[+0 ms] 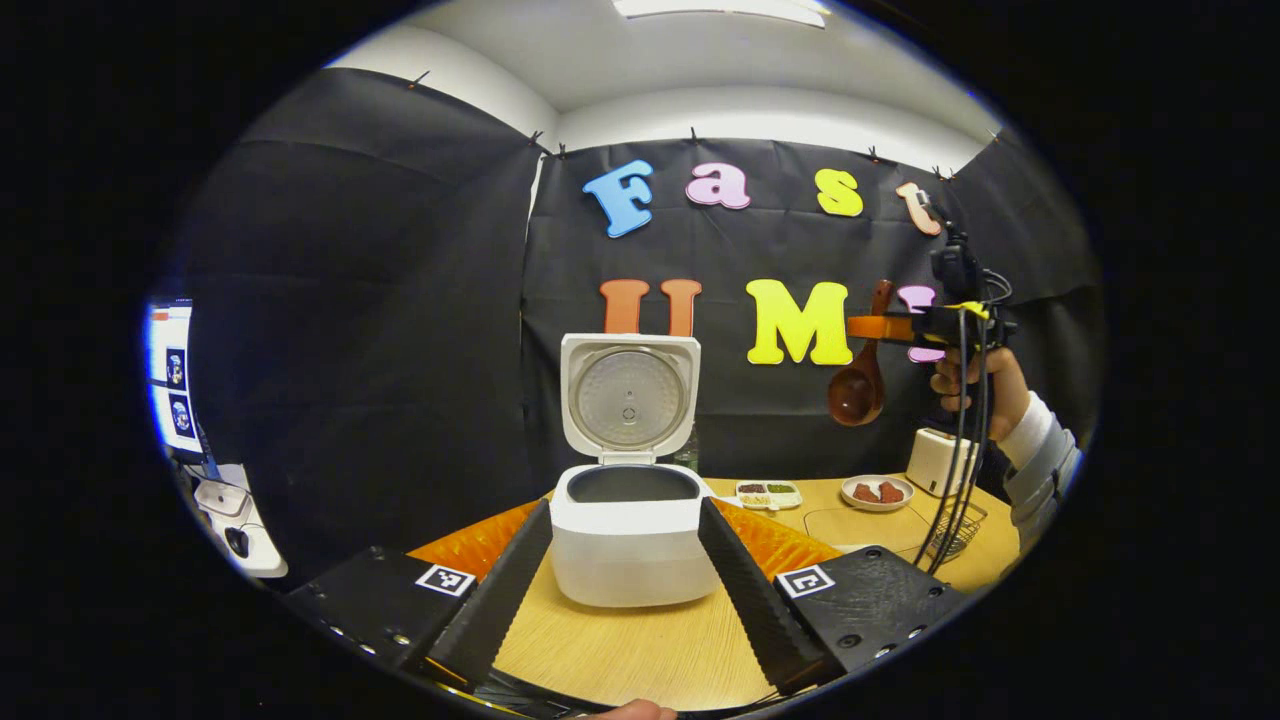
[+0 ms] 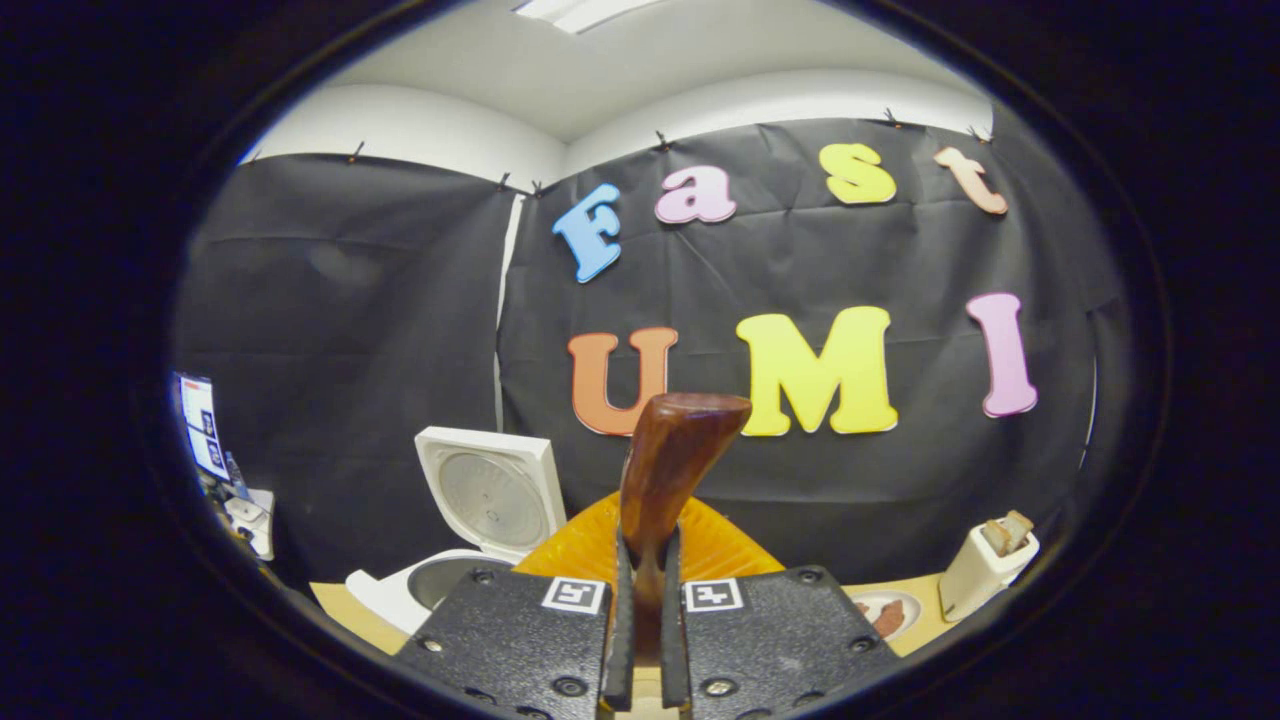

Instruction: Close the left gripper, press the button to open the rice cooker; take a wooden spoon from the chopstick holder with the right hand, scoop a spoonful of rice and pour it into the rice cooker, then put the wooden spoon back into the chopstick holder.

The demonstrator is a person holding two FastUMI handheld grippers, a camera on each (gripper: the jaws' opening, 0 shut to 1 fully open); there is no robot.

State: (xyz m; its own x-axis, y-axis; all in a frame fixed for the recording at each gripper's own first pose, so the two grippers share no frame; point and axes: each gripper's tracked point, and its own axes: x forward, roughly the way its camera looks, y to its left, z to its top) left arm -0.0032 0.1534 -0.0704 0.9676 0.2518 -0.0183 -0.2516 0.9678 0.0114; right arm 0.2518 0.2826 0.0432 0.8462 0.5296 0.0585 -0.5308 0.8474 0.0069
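Observation:
The white rice cooker [image 1: 625, 540] stands on the wooden table with its lid [image 1: 628, 395] swung up and its dark pot bare. My left gripper [image 1: 625, 505] is open, its fingers spread to either side of the cooker's body without touching it. High at the right, a hand [image 1: 975, 385] holds my right gripper [image 1: 880, 325], which is shut on the brown wooden spoon [image 1: 858, 385], bowl hanging down. In the right gripper view the spoon's handle [image 2: 675, 460] sticks up from my shut right gripper [image 2: 645, 545], and the open cooker [image 2: 450, 580] lies low at the left.
A small divided dish [image 1: 768, 493] and a plate with red pieces [image 1: 877, 492] sit behind the cooker to the right. A white toaster-like box [image 1: 935, 460] and a wire basket [image 1: 955, 530] stand at the table's right end. Cables hang from the right gripper.

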